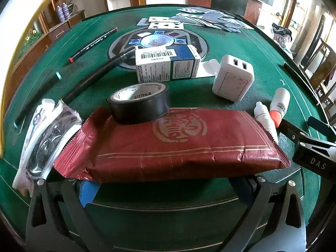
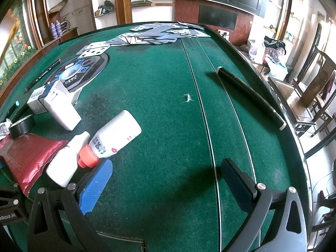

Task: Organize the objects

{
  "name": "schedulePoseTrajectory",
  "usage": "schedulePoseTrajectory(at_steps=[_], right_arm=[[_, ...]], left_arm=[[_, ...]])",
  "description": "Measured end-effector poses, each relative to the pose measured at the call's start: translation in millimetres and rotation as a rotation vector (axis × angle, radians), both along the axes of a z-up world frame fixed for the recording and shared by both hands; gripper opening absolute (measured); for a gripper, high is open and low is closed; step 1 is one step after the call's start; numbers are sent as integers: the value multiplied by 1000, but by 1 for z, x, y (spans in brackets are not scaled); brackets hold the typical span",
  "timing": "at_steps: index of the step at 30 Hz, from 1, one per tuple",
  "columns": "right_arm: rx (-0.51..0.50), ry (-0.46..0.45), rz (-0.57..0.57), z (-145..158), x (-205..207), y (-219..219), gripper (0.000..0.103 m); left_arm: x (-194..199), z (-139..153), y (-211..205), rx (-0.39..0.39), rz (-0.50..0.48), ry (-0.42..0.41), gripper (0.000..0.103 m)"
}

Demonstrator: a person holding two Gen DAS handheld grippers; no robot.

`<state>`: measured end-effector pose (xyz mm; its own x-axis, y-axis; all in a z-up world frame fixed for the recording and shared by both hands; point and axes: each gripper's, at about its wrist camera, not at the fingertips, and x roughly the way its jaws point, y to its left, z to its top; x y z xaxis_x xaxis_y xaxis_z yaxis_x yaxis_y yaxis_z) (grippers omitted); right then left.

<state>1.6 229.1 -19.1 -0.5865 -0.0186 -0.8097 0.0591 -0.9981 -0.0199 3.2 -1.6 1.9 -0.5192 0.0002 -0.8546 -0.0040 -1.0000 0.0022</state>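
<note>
Black tape roll (image 1: 139, 105) resting on red packet (image 1: 168, 145), white charger (image 1: 233, 77) beside barcoded box (image 1: 166, 65), green table (image 1: 241, 37)

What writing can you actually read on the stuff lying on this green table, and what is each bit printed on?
"DAS": on the right gripper, seen from the left wrist view.
"BULL", upside down: inside the core of the black tape roll.
Barcode and small print on the white and blue box: too small to read.
Round seal on the red packet: stylised, unreadable.
Bottle with orange cap: label blurred.
Black marker: lettering unreadable.
</note>
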Motion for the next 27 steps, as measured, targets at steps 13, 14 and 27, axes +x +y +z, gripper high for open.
schedulePoseTrajectory(at_steps=[13,14,27], right_arm=[[0,-1,0,0,0,0,103],[0,-1,0,0,0,0,103],[0,-1,0,0,0,0,103]], left_arm=[[5,0,-1,1,-6,0,103],[5,0,-1,1,-10,0,103],[5,-2,3,2,-11,0,103]])
